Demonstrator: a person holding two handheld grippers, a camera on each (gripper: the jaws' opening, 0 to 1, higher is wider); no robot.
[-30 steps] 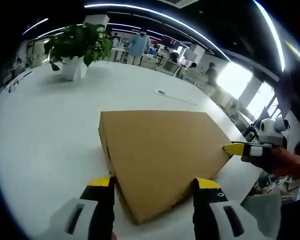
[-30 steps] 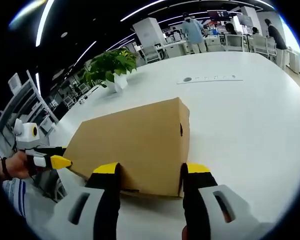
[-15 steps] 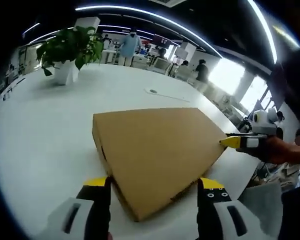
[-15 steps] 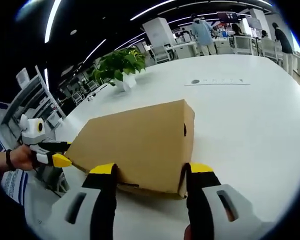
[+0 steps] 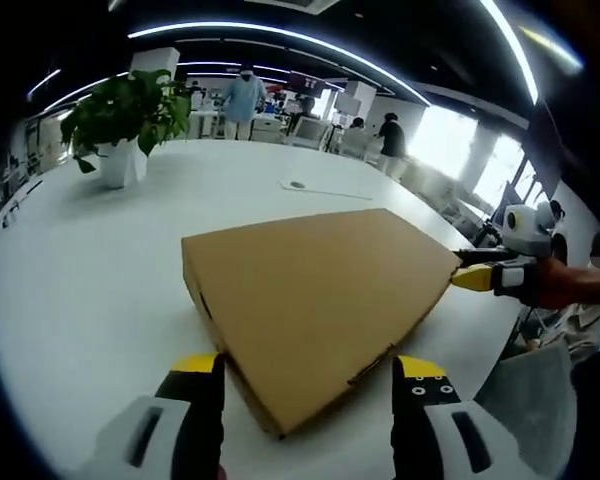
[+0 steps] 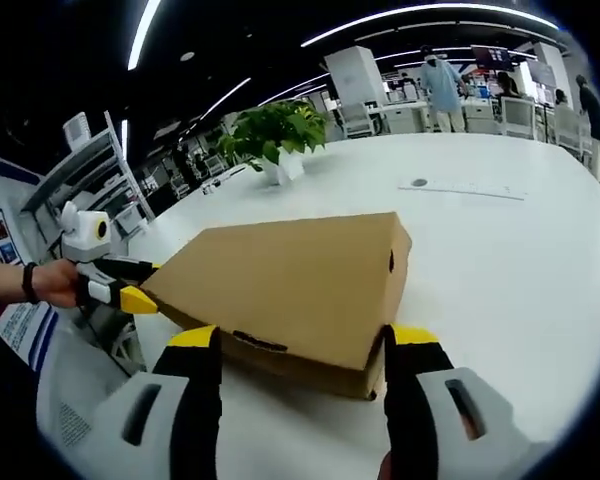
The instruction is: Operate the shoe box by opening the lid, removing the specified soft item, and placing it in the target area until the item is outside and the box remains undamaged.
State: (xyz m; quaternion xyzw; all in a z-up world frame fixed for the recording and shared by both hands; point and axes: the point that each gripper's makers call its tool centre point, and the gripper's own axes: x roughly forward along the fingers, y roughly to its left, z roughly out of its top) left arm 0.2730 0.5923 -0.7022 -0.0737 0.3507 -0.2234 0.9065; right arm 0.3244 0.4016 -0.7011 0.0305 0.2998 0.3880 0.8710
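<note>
So, one closed cardboard shoe box (image 5: pixel 315 300) on the white table (image 5: pixel 80 270), one potted plant (image 5: pixel 120 115), left gripper (image 5: pixel 305 375) and right gripper (image 6: pixel 302 345) both gaping empty, box corners between their jaws.

You have open white table (image 5: pixel 90 270) on the far and outer sides of the closed shoe box (image 5: pixel 315 300), with a potted plant (image 5: pixel 120 115) and a flat strip (image 5: pixel 325 190) well beyond it, while each gripper's yellow tips sit at a near box corner.
</note>
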